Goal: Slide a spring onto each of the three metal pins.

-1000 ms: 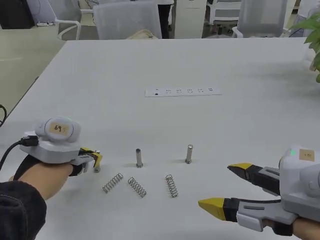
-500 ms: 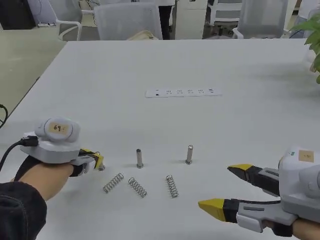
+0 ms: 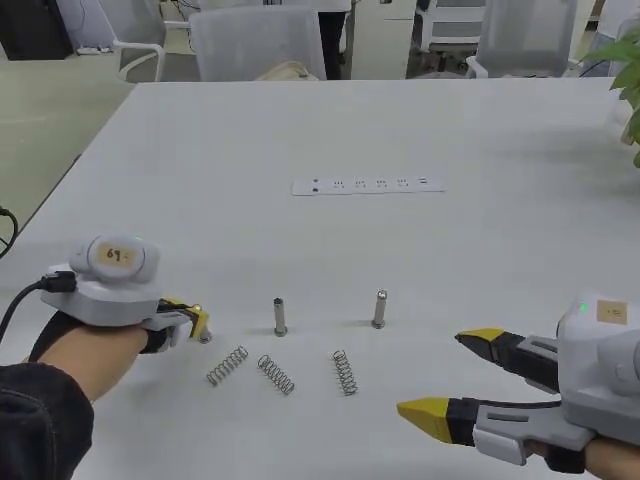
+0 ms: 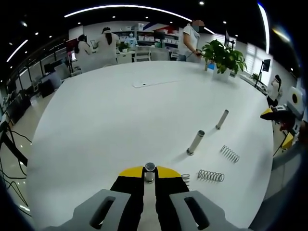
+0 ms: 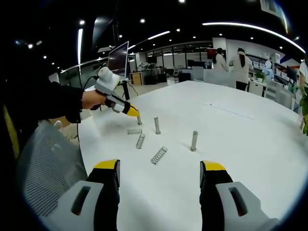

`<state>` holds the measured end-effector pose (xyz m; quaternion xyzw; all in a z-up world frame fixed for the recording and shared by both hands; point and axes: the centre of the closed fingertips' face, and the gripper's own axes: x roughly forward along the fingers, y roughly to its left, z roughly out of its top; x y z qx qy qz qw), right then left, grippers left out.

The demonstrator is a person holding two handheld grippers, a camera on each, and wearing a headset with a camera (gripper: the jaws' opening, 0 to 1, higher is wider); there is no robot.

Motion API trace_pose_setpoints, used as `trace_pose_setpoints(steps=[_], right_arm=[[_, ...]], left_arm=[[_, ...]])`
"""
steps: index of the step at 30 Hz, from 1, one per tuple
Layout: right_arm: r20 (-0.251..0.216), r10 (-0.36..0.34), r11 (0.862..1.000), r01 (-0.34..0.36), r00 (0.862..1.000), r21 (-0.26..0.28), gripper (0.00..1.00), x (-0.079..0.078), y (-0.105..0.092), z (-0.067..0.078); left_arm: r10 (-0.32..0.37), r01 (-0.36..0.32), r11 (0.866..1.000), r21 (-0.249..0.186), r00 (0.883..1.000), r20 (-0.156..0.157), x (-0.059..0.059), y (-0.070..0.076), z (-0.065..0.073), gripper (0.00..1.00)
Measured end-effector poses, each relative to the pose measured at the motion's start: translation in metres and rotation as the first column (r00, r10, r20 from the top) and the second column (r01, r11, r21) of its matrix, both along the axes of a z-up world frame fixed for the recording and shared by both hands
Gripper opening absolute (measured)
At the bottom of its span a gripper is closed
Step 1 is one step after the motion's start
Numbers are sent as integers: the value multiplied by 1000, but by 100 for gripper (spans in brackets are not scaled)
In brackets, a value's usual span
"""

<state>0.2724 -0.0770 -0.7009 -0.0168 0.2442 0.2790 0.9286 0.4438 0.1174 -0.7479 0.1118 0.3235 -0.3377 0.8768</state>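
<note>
Left gripper [image 3: 195, 322] low over the near-left of the white worktop [image 3: 300, 130], held in a dark-sleeved hand. Its yellow-tipped jaws are drawn almost together, pinching the left pin [image 3: 204, 335]. In the left gripper view the pin's round top [image 4: 149, 167] sits right between the jaw tips of the left gripper [image 4: 149, 172]. Whether the pin's foot touches the worktop, cannot tell. To its right the middle pin [image 3: 280, 316] stands upright and bare. Further right the right pin [image 3: 379, 309] is likewise upright and bare. In front of the pins three springs lie flat on the worktop, apart from each other and from the pins: left spring [image 3: 227, 365], middle spring [image 3: 276, 374], right spring [image 3: 343, 371]. None is on a pin. A white power strip [image 3: 367, 185] lies well behind them, mid-worktop. Right gripper [image 3: 430, 372] hangs at the near-right, jaws spread wide with nothing between them. The right gripper view shows the same gap [image 5: 159, 166], with springs and pins well ahead of it. A green plant [image 3: 628, 70] stands at the far-right edge.
</note>
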Motion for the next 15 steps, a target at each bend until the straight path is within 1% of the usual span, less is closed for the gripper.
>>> trace_pose_setpoints(steps=[12,15], right_arm=[[-1,-2,1000,2,1000,3,66,0,1,0],[-2,-1,1000,1,1000,0,66,0,1,-1]], left_arm=[[-10,10,1000,-16,1000,6,-2,-1,0,0],[-9,9,1000,-20,1000,9,-1,-1,0,2]])
